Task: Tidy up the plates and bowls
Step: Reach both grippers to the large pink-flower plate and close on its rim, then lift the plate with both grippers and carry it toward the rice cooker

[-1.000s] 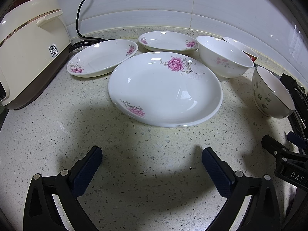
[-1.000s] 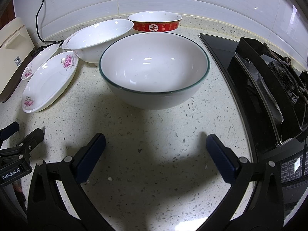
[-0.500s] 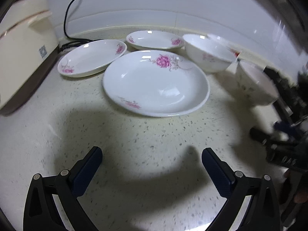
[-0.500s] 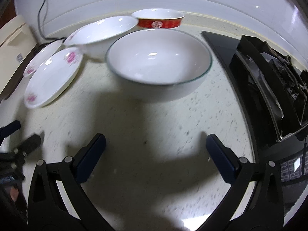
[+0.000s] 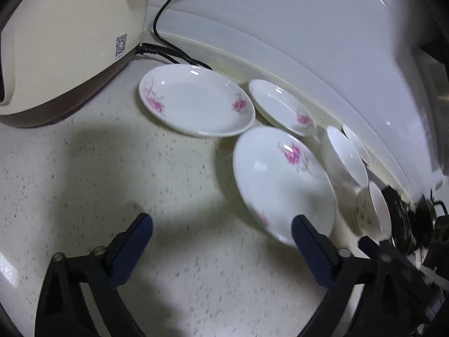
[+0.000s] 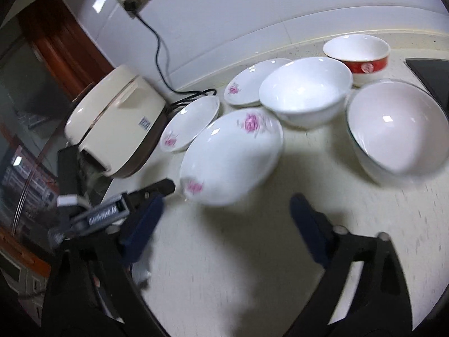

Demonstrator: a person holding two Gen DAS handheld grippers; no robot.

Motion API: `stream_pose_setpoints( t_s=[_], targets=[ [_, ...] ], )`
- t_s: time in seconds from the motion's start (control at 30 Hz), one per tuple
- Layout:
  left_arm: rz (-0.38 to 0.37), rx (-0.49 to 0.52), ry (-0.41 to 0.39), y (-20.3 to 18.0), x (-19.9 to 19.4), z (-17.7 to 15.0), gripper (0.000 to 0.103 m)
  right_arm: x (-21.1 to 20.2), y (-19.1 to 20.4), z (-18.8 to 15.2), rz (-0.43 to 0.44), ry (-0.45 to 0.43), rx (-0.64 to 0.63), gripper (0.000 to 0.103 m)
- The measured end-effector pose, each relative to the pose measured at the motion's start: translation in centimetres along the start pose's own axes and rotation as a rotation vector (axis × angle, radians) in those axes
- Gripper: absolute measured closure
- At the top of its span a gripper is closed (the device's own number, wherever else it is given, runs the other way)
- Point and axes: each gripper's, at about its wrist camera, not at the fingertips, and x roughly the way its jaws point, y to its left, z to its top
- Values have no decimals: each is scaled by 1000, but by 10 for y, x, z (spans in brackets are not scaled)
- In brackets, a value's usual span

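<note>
A large flowered plate (image 5: 283,185) lies on the speckled counter, with a medium flowered plate (image 5: 196,104) and a small one (image 5: 280,106) behind it. My left gripper (image 5: 221,241) hovers low in front of the large plate's near left edge, its jaws closing with nothing between them. My right gripper (image 6: 224,224) hangs just before the same large plate (image 6: 233,154); its jaws are also closing on nothing. To the right stand a plain white bowl (image 6: 306,92), a red-banded bowl (image 6: 359,53) and a green-rimmed bowl (image 6: 395,129).
A cream rice cooker (image 6: 112,129) stands at the left with its black cord (image 6: 157,45) running up to a wall socket. A black stove edge (image 6: 429,67) is at the far right. Bare counter (image 5: 126,174) lies in front of the dishes.
Both views have swung to the left. The right gripper has turned from the green-rimmed bowl toward the large plate, and the left one toward the rice cooker. Both pairs of jaws stand slightly narrower.
</note>
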Motion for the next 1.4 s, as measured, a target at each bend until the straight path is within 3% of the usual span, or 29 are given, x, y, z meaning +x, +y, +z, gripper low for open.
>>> stream_pose_setpoints(
  t_s=[0.03, 0.1, 0.17, 0.3, 0.47, 0.63, 0.77, 0.87, 0.93, 1.13, 1.4],
  targets=[
    [0, -5, 5, -1, 2, 1, 20, 7, 0, 5, -6, 11, 15, 31],
    [0, -26, 16, -4, 10, 5, 48, 17, -4, 10, -43, 33, 38, 41],
    [1, -56, 28, -4, 19, 7, 57, 27, -8, 13, -78, 39, 45, 49],
    [24, -48, -27, -14, 30, 12, 58, 34, -17, 27, -105, 27, 58, 52],
    [-3, -86, -69, -14, 42, 13, 60, 44, -28, 34, -106, 8, 25, 57],
    [10, -85, -120, -18, 48, 19, 63, 55, -40, 34, -101, 53, 44, 72],
    [75, -14, -111, -34, 57, 19, 78, 60, -31, 30, -171, 47, 5, 78],
    [72, -44, -115, -27, 56, 18, 88, 61, -27, 28, -204, 41, -8, 85],
    [40, -67, -117, -20, 54, 18, 89, 60, -28, 27, -187, 44, 3, 85],
    [42, -66, -130, -17, 43, 10, 90, 54, -26, 22, -150, 38, 12, 85],
    [102, -12, -247, -27, 12, -1, 90, 42, -10, 16, -87, -5, -15, 85]
  ],
)
